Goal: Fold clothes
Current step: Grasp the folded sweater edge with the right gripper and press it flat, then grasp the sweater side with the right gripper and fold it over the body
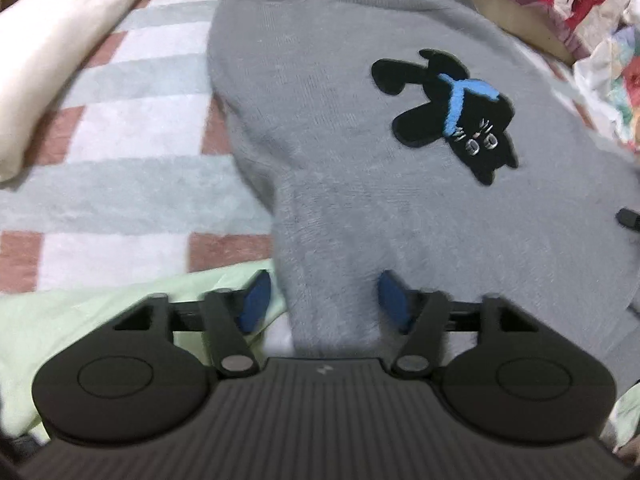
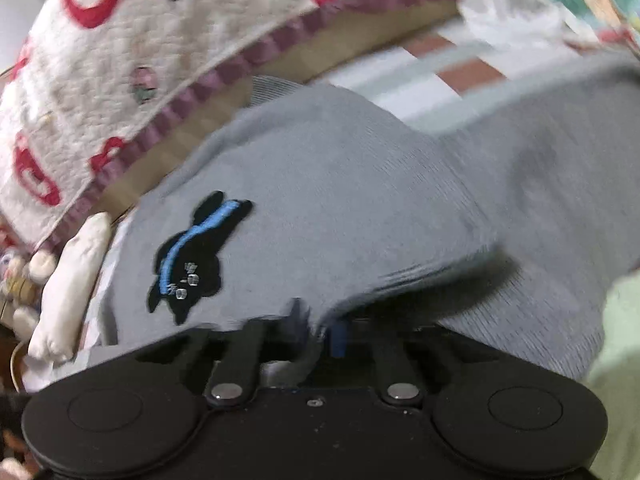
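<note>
On the bed, a grey sweater (image 1: 360, 128) lies spread flat over a checked blanket (image 1: 120, 140), its black cat patch (image 1: 452, 116) facing up. Its long axis runs from the near edge away toward the wooden bed frame (image 1: 520, 20), the far end being the ribbed hem, so the neck or shoulder end appears to lie nearest the two cameras; the cat is head-down in both views, which supports this reading. The left tongs (image 1: 324, 300) stand over a narrower near part of the sweater, blue pads (image 1: 394, 300) either side of the fabric and seemingly closed on it, though contact is partly hidden. The right tongs (image 2: 320, 330) are closed on the sweater's near edge, which bunches and lifts there. Holding two near points probably prepares a fold away toward the hem. Outward lie a cream pillow (image 1: 60, 60), a pale green cloth (image 1: 100, 312), and a quilt with red motifs (image 2: 120, 60) draped over the frame.
</note>
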`<state>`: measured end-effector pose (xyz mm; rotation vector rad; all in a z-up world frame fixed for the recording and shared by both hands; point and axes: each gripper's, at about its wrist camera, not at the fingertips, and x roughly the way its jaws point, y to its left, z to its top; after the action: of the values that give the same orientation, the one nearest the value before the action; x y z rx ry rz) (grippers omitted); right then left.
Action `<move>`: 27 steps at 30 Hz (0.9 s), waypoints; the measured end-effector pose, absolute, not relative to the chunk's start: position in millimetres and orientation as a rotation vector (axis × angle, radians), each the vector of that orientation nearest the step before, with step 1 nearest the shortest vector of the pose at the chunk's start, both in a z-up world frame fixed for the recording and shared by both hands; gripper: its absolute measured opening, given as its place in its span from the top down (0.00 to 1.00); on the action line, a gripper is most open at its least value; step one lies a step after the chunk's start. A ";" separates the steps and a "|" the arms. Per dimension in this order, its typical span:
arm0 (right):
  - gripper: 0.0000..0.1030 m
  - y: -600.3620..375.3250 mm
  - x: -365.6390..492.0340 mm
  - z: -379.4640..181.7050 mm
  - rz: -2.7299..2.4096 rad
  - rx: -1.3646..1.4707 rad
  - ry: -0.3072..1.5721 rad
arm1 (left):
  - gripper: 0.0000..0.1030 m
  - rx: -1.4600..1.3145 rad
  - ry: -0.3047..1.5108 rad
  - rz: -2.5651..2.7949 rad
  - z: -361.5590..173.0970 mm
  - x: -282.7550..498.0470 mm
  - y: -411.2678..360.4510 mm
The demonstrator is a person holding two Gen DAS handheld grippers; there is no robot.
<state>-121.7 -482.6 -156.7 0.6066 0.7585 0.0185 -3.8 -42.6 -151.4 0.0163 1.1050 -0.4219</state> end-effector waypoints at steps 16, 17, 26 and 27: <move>0.78 -459.7 -102.9 -164.4 0.009 0.360 0.881 | 0.79 0.116 1.072 -0.313 -122.6 -21.9 -30.0; 0.68 -459.5 -103.8 -162.1 -0.001 0.331 0.882 | 0.76 0.124 1.053 -0.328 -116.3 -24.7 -34.6; 0.70 -539.4 -158.6 -103.2 -0.268 0.262 0.619 | 0.59 0.267 0.976 -0.571 -69.2 -26.8 -122.0; 0.69 -561.1 -166.3 -97.2 -0.300 0.292 0.611 | 0.58 0.285 0.963 -0.616 -63.6 -24.9 -137.8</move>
<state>-166.3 -561.1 -97.2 0.2919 0.6109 -0.2998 -24.9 -137.8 -63.6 0.2845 0.9633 -0.6159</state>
